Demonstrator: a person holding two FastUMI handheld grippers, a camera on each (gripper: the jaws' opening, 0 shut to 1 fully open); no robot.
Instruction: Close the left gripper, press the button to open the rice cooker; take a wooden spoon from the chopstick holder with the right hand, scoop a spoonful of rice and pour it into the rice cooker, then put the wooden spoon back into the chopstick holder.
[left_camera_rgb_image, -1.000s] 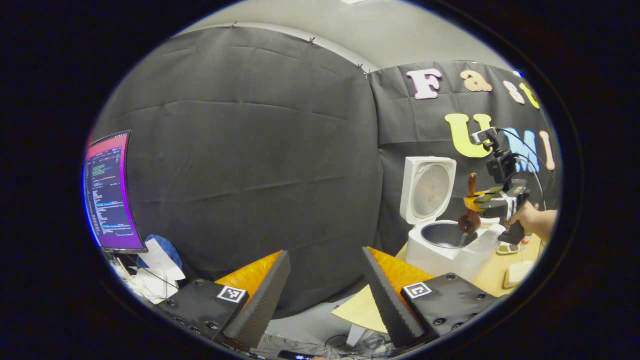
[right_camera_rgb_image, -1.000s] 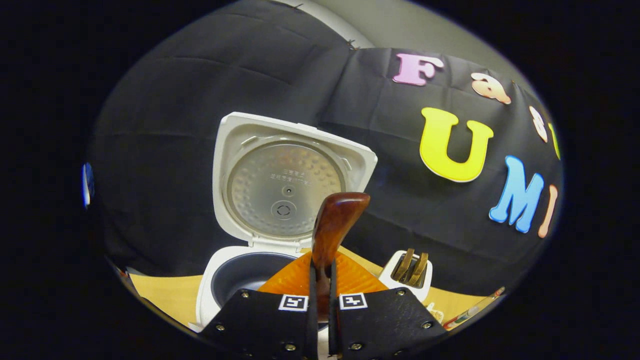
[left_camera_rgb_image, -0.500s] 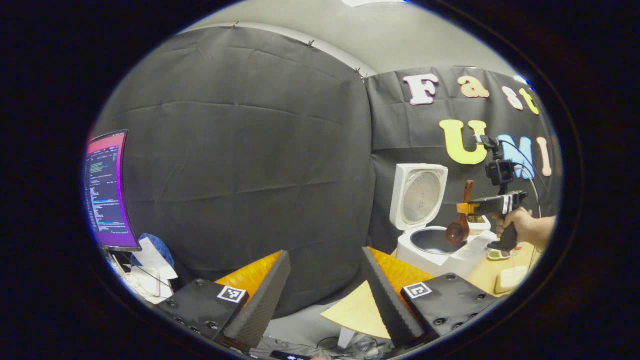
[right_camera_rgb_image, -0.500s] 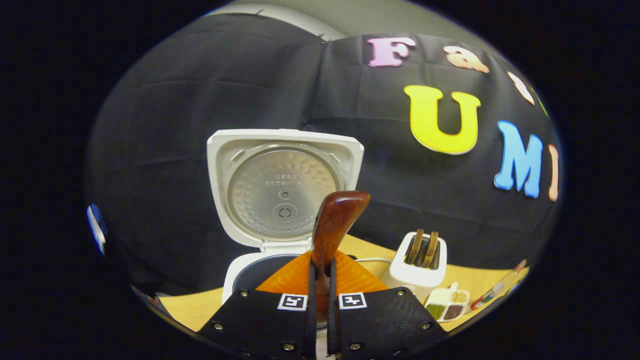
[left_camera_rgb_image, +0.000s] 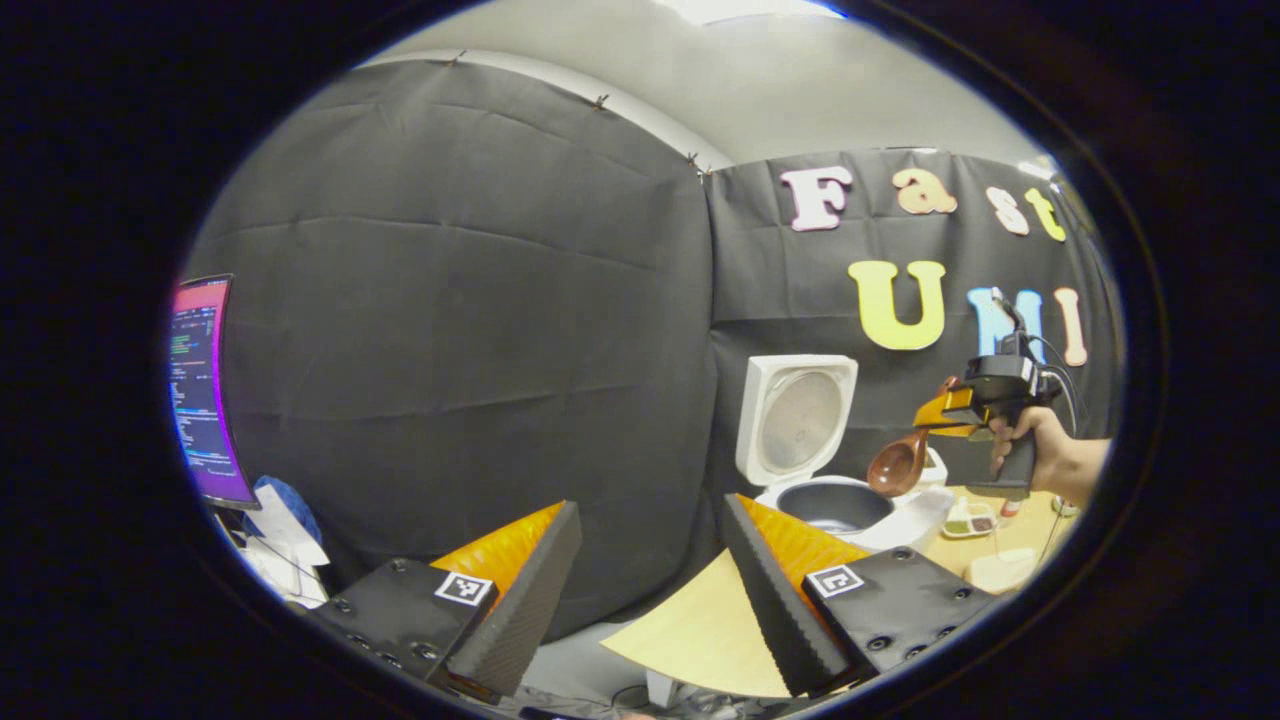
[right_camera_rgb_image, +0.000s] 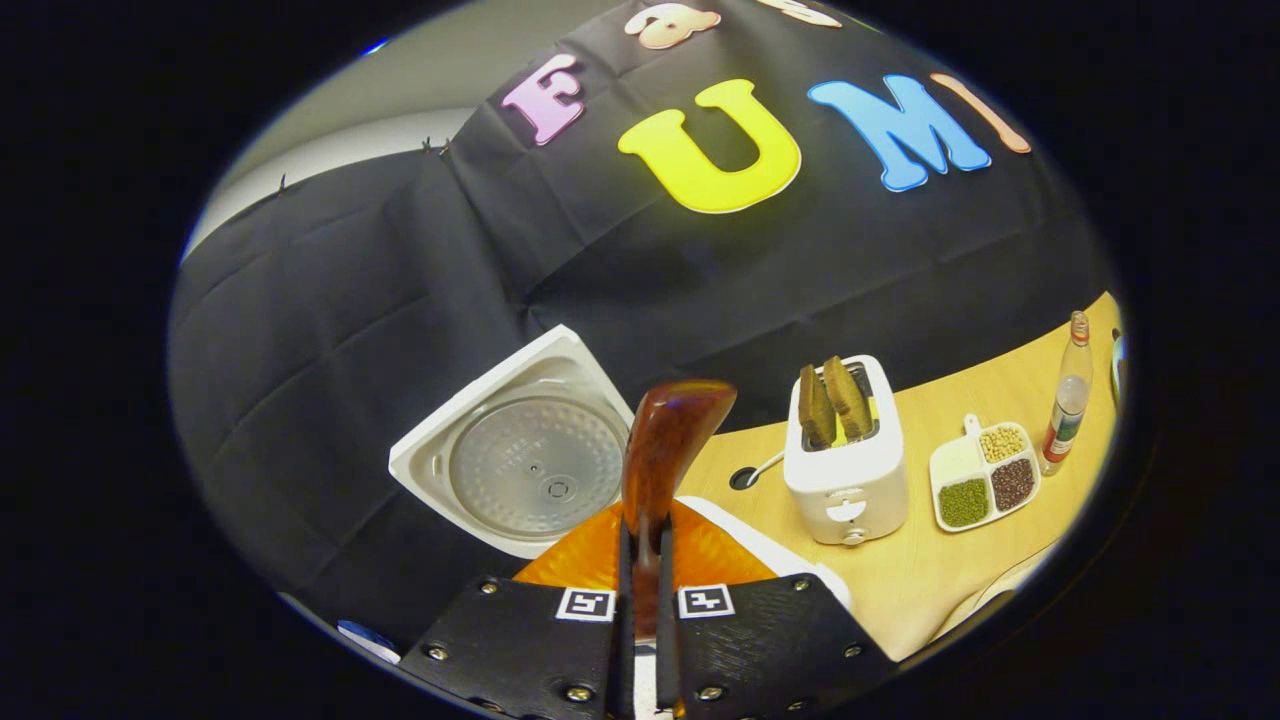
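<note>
- Jaws first: the right gripper (right_camera_rgb_image: 640, 600) has its two fingers pressed together on the handle of the wooden spoon (right_camera_rgb_image: 665, 450), which sticks up between them in the right gripper view; the left gripper (left_camera_rgb_image: 650, 580) has its fingers spread wide with nothing between them.
- Table (right_camera_rgb_image: 960, 560): a light wooden top that carries everything below, seen past the right gripper's fingers.
- Rice cooker (left_camera_rgb_image: 800, 440): white, lid standing open and upright, dark inner pot exposed; in the right gripper view its lid (right_camera_rgb_image: 525, 460) appears tilted, just left of the spoon handle.
- Toaster-shaped white holder (right_camera_rgb_image: 845, 460): stands on the table right of the spoon handle, two brown pieces poking from its top slots.
- Right gripper seen from the left gripper view (left_camera_rgb_image: 975, 405): held by a hand (left_camera_rgb_image: 1040, 455), with the spoon's bowl (left_camera_rgb_image: 897, 465) hanging tilted just above the cooker's right rim.
- Divided dish (right_camera_rgb_image: 985, 475): white, holding green, dark and pale grains, beside the holder.
- Small bottle (right_camera_rgb_image: 1065, 405): upright, just right of the dish.
</note>
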